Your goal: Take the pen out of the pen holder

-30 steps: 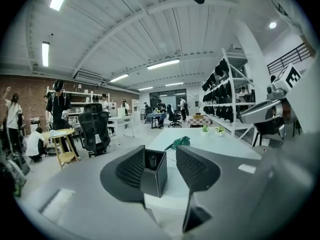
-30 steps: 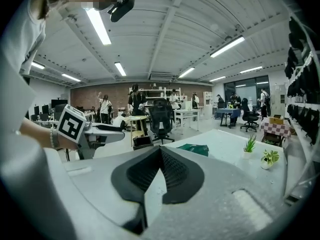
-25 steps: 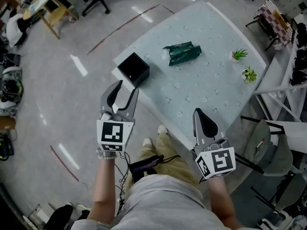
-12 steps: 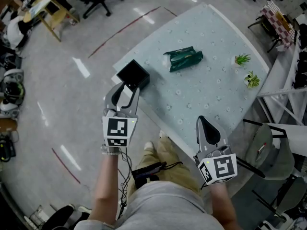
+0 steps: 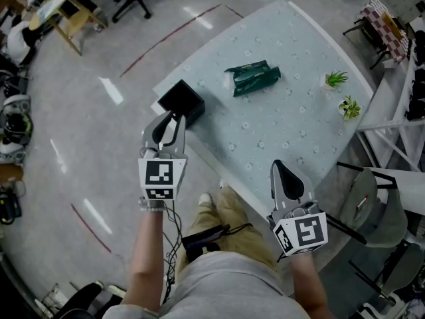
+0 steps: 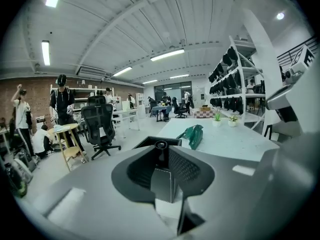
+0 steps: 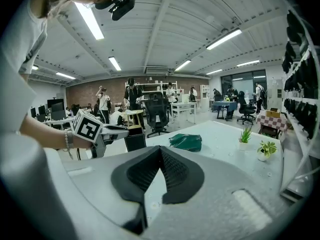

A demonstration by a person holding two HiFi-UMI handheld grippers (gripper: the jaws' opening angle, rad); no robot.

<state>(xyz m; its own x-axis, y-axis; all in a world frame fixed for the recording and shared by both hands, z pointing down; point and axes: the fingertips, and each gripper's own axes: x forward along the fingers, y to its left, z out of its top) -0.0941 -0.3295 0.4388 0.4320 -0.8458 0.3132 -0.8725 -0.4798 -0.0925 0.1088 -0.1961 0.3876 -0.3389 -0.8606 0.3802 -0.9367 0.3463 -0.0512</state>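
The black square pen holder (image 5: 180, 101) stands at the near left corner of the pale table (image 5: 292, 128). My left gripper (image 5: 174, 118) reaches to it, just above its rim. In the left gripper view a black pen (image 6: 161, 151) stands upright between the jaws, with the holder (image 6: 143, 143) behind it. The jaws of the left gripper (image 6: 161, 159) are closing and the pads look to touch the pen on both sides. My right gripper (image 5: 283, 169) hangs shut and empty over the table's near edge; its jaws (image 7: 160, 152) meet at the tips.
A crumpled green bag (image 5: 252, 78) lies mid-table. Two small potted plants (image 5: 335, 80) (image 5: 350, 107) stand near the right edge. A grey chair (image 5: 372, 205) is to the right of the table, office chairs and people farther off on the floor.
My left gripper has moved forward and down to the pen holder, and its wide jaws have narrowed around the pen. The right gripper has stayed put.
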